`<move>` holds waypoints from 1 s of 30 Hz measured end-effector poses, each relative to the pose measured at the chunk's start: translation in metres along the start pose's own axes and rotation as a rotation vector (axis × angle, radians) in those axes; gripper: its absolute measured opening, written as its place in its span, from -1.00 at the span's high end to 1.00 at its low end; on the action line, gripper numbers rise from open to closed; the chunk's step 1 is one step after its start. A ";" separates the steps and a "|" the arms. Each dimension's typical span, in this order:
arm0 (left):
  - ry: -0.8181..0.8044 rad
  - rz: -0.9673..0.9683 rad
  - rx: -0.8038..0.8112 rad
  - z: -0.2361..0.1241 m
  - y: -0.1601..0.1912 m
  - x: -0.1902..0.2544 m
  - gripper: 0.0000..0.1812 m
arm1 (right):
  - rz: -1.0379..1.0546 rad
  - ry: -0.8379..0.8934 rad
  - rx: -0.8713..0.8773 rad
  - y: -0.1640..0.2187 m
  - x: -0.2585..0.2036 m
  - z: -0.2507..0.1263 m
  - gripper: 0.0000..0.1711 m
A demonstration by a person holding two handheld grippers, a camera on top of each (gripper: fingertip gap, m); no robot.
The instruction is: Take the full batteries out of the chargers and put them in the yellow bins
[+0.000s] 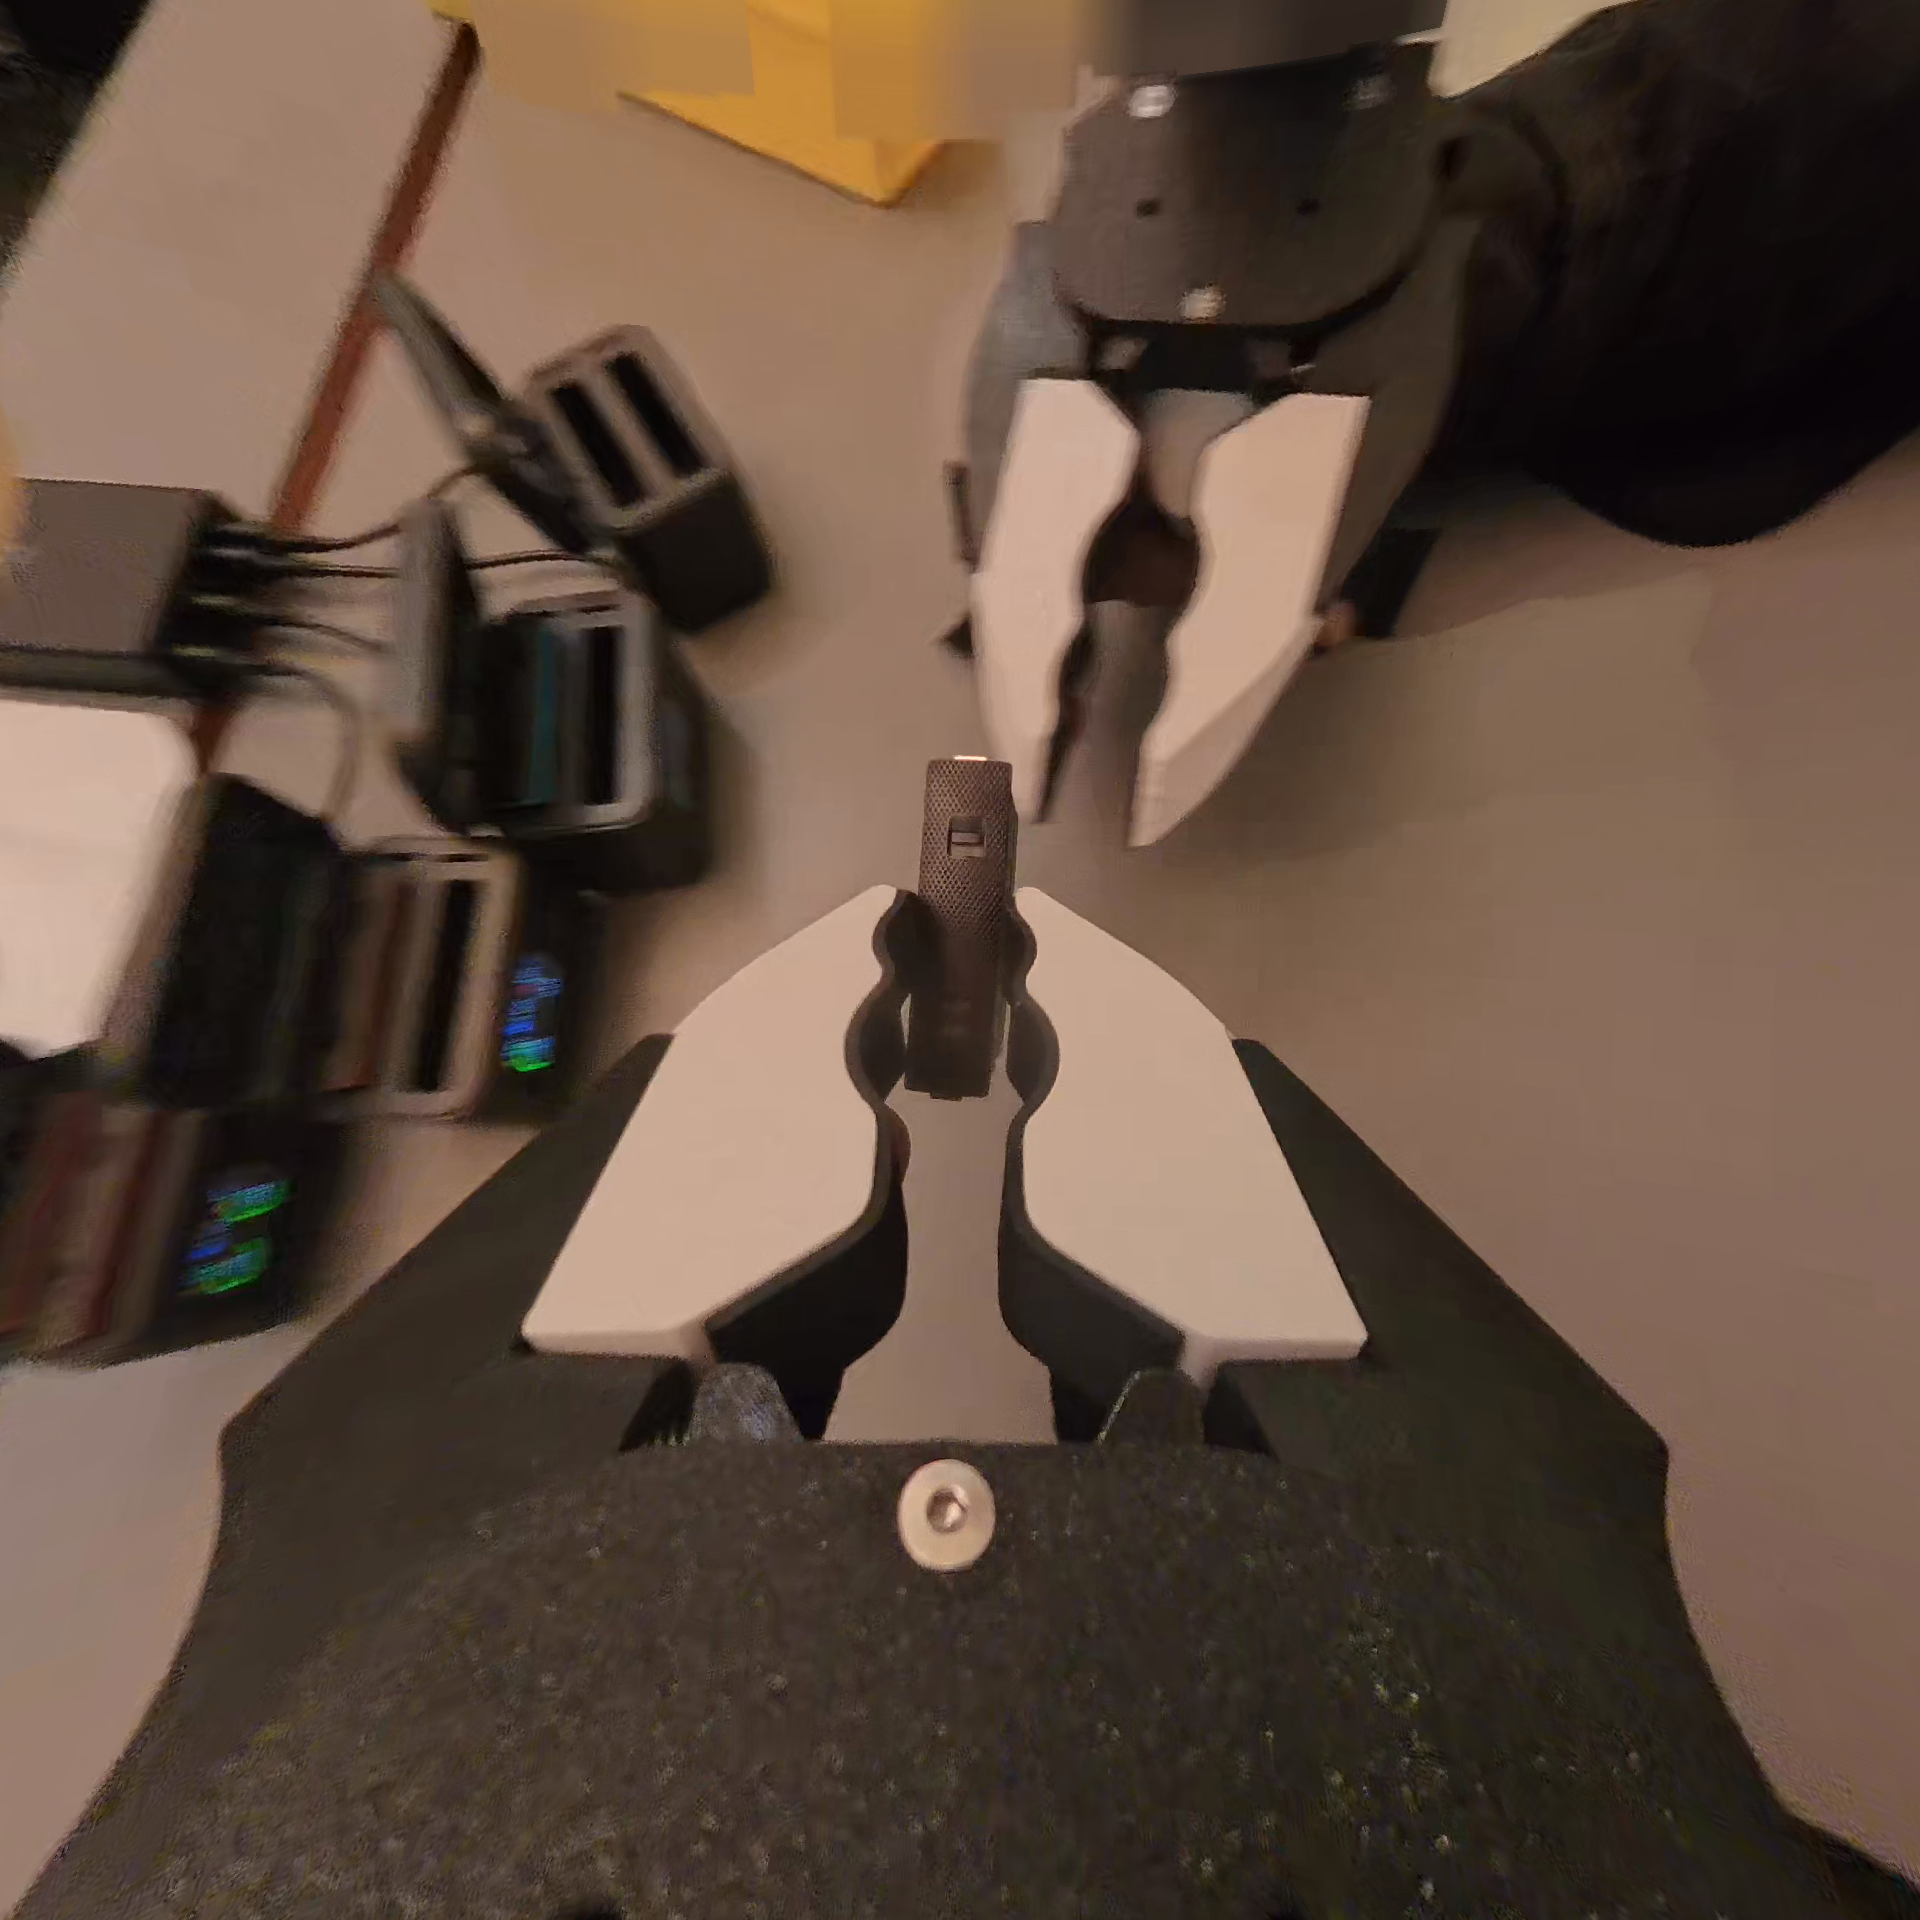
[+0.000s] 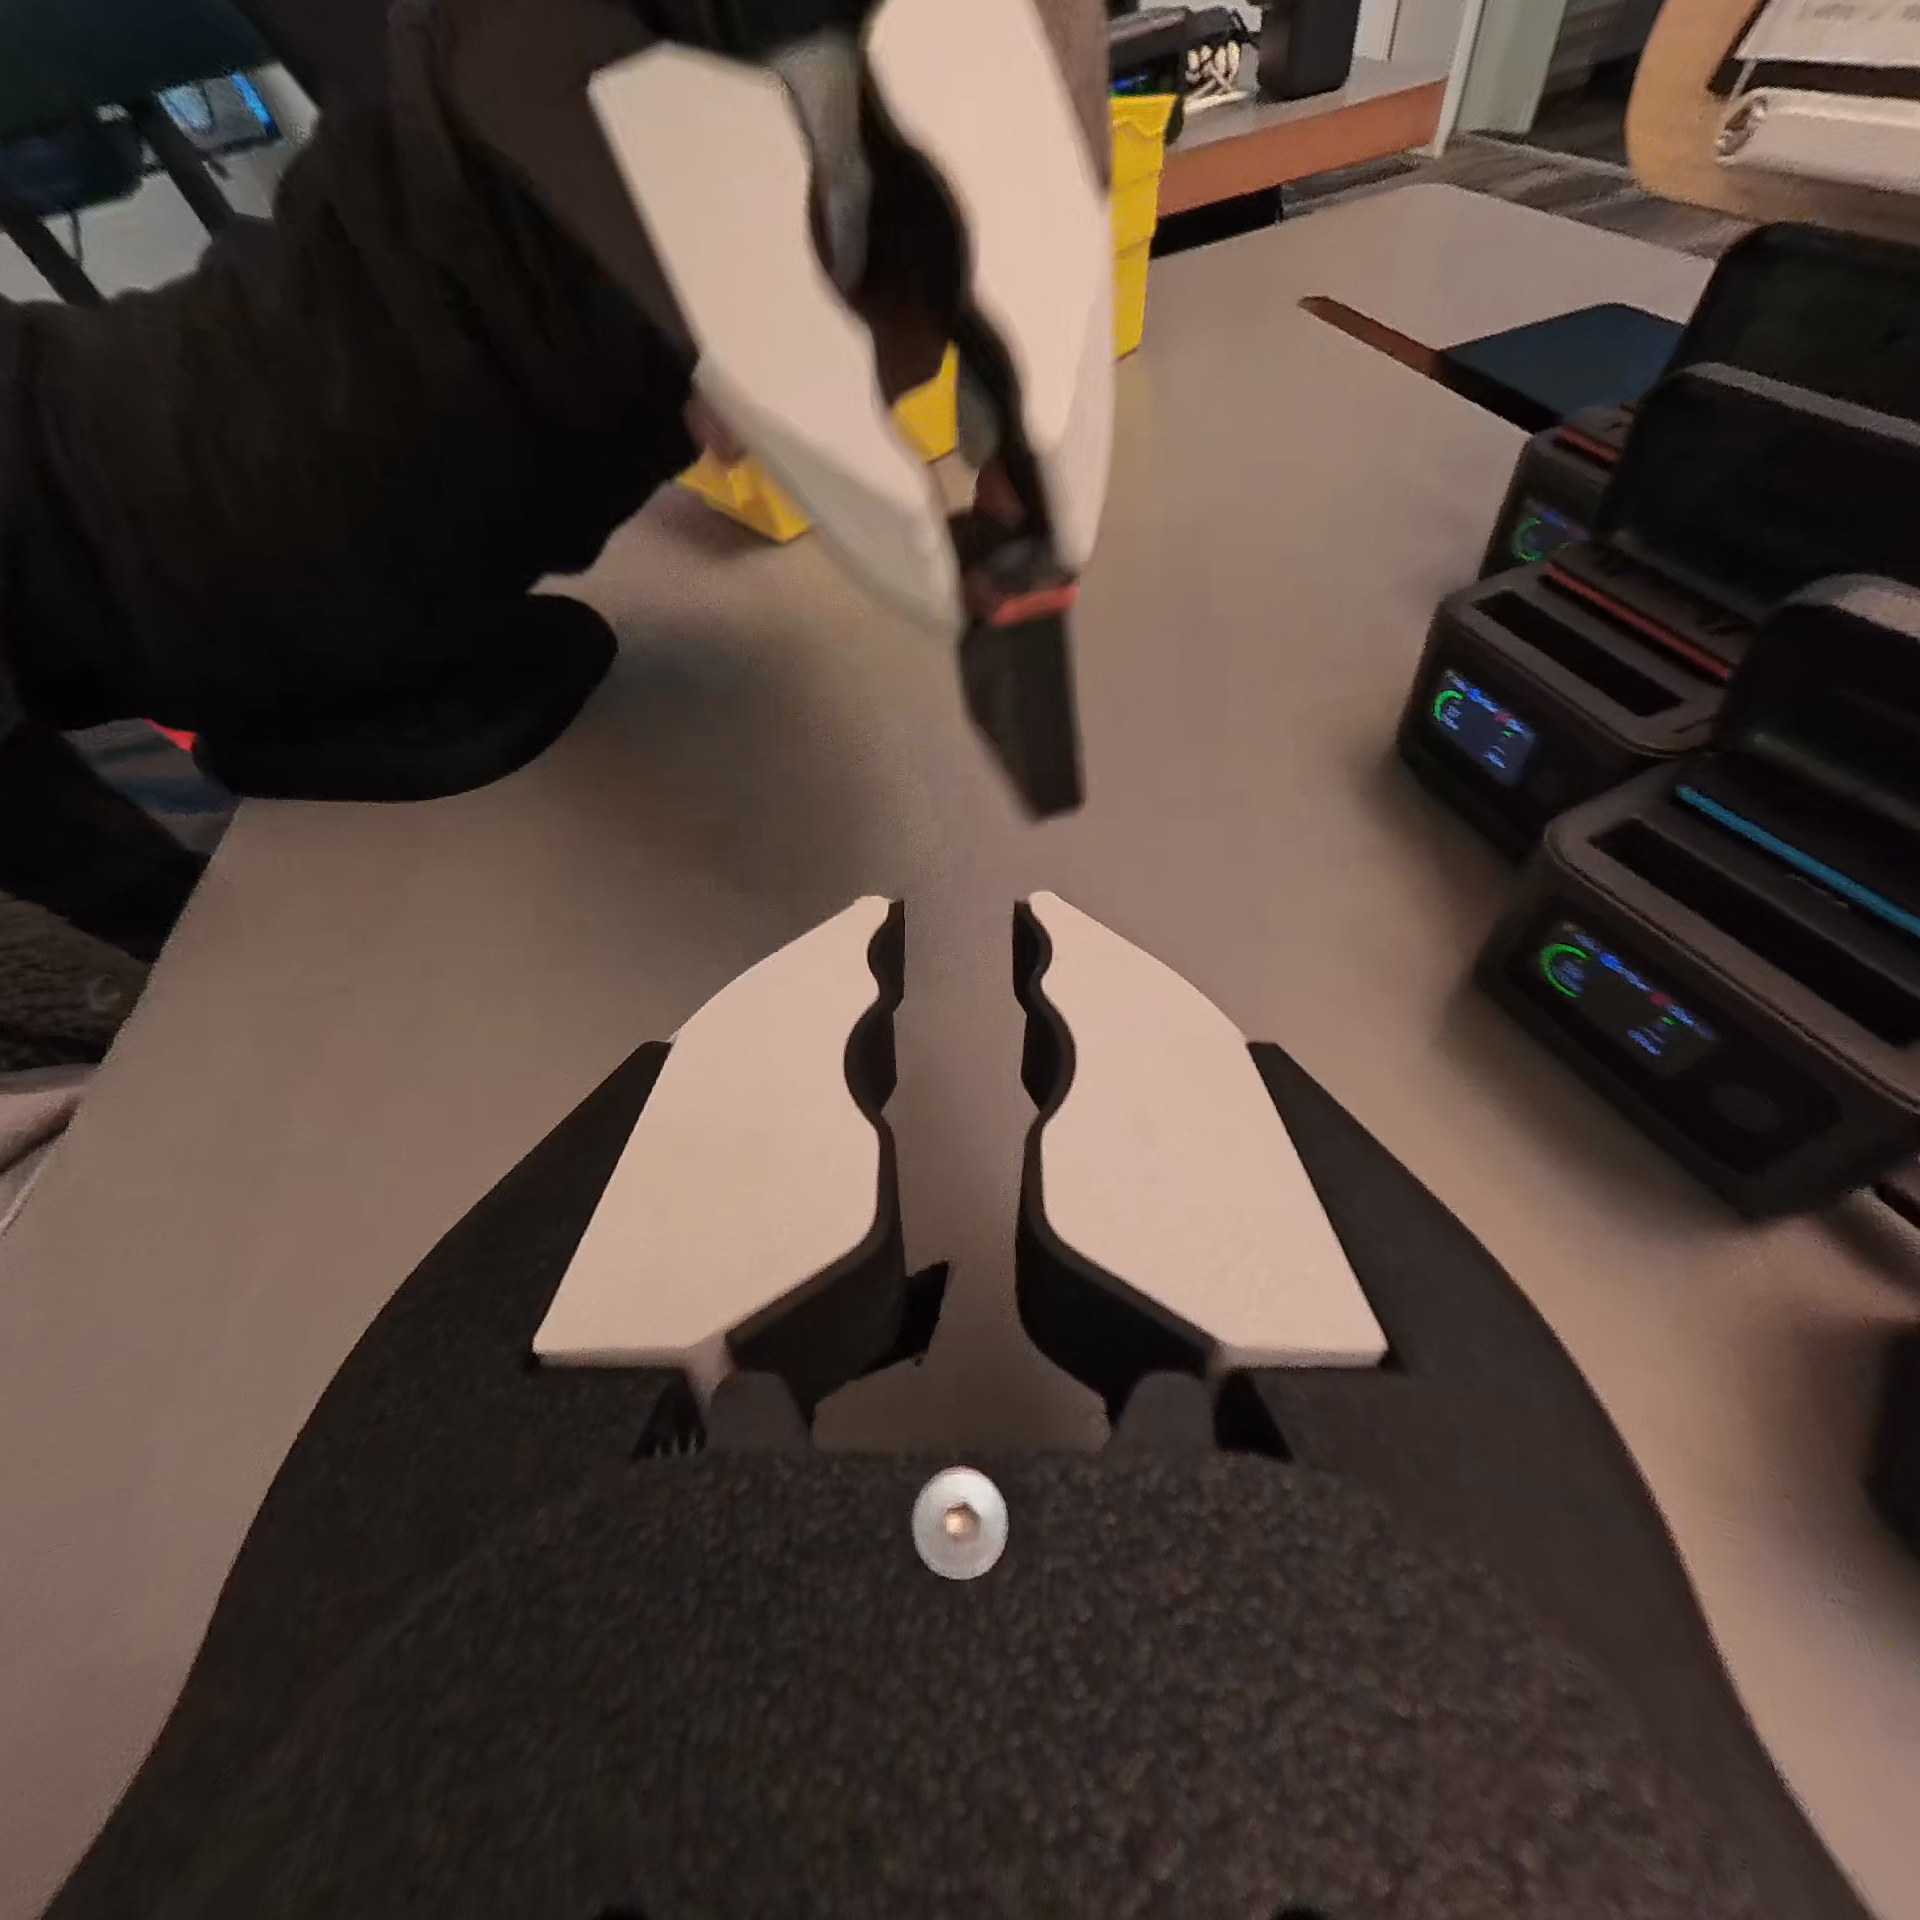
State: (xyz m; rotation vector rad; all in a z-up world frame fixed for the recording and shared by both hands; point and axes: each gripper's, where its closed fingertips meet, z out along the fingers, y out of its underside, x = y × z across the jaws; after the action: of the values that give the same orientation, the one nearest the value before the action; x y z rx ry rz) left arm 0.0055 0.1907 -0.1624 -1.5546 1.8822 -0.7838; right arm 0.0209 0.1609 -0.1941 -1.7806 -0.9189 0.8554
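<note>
i am clamping a black battery (image 1: 961,925) in my left tool (image 1: 956,914), its long axis running straight out along the fingers so that the far end sticks past the tips, hanging above the grey bench (image 1: 1455,1039). my right tool (image 2: 958,914) is facing it with jaws apart and nothing between them, its tips near the battery's free end. the yellow bins (image 1: 821,114) are lying beyond, on the far side from the chargers (image 1: 561,727), which are sitting off to my left tool's left. judging by this, the left tool is the nearer one to carry the battery onward to a bin, with its long axis pointing roughly that way.
</note>
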 end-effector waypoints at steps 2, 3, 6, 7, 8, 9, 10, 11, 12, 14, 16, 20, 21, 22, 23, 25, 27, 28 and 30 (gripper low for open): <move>-0.056 0.003 -0.049 -0.009 -0.005 -0.030 0.83 | 0.022 0.012 0.000 0.001 0.006 -0.005 0.78; -0.074 0.000 -0.074 -0.012 -0.007 -0.044 0.83 | 0.022 0.020 -0.007 0.003 0.008 -0.006 0.78; -0.094 0.004 -0.166 -0.010 -0.005 -0.079 0.83 | 0.008 0.032 -0.038 0.008 0.010 -0.007 0.79; -0.095 0.006 -0.184 -0.008 -0.005 -0.088 0.82 | 0.005 0.028 -0.045 0.009 0.009 -0.006 0.79; -0.100 0.007 -0.205 -0.006 -0.006 -0.096 0.83 | 0.001 0.024 -0.052 0.010 0.008 -0.006 0.79; -0.101 0.014 -0.225 -0.003 -0.006 -0.102 0.83 | -0.003 0.022 -0.061 0.012 0.007 -0.005 0.80; -0.097 0.019 -0.245 0.001 -0.006 -0.107 0.83 | -0.008 0.021 -0.070 0.013 0.007 -0.004 0.80; -0.098 0.022 -0.268 0.005 -0.005 -0.112 0.83 | -0.011 0.019 -0.079 0.015 0.006 -0.003 0.80; -0.101 0.024 -0.294 0.009 -0.002 -0.117 0.83 | -0.013 0.018 -0.087 0.016 0.006 -0.003 0.80; -0.094 0.024 -0.329 0.016 0.002 -0.123 0.83 | -0.015 0.017 -0.103 0.019 0.005 -0.001 0.80; -0.083 0.018 -0.340 0.022 0.004 -0.125 0.83 | -0.018 0.018 -0.115 0.021 0.005 0.000 0.80; -0.086 0.007 -0.357 0.029 0.013 -0.132 0.83 | -0.017 0.017 -0.123 0.022 0.005 0.000 0.81; -0.085 0.000 -0.350 0.029 0.015 -0.133 0.83 | -0.017 0.018 -0.123 0.022 0.005 0.000 0.81; -0.080 -0.010 -0.348 0.030 0.017 -0.134 0.83 | -0.017 0.018 -0.121 0.022 0.005 -0.001 0.81; -0.084 -0.016 -0.349 0.030 0.020 -0.136 0.83 | -0.015 0.017 -0.119 0.021 0.005 -0.001 0.81; -0.080 -0.029 -0.338 0.030 0.023 -0.138 0.83 | -0.012 0.017 -0.119 0.021 0.005 -0.001 0.81; -0.072 -0.036 -0.316 0.030 0.022 -0.138 0.83 | -0.011 0.018 -0.123 0.022 0.005 0.000 0.81; -0.069 -0.036 -0.312 0.030 0.023 -0.137 0.83 | -0.010 0.019 -0.125 0.022 0.006 0.000 0.81; -0.056 -0.035 -0.316 0.029 0.024 -0.136 0.83 | -0.010 0.019 -0.127 0.023 0.006 0.000 0.81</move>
State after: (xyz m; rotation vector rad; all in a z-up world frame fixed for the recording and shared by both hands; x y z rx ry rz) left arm 0.0333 0.3263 -0.1914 -1.7825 2.0150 -0.4667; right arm 0.0288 0.1590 -0.2163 -1.8877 -0.9872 0.7873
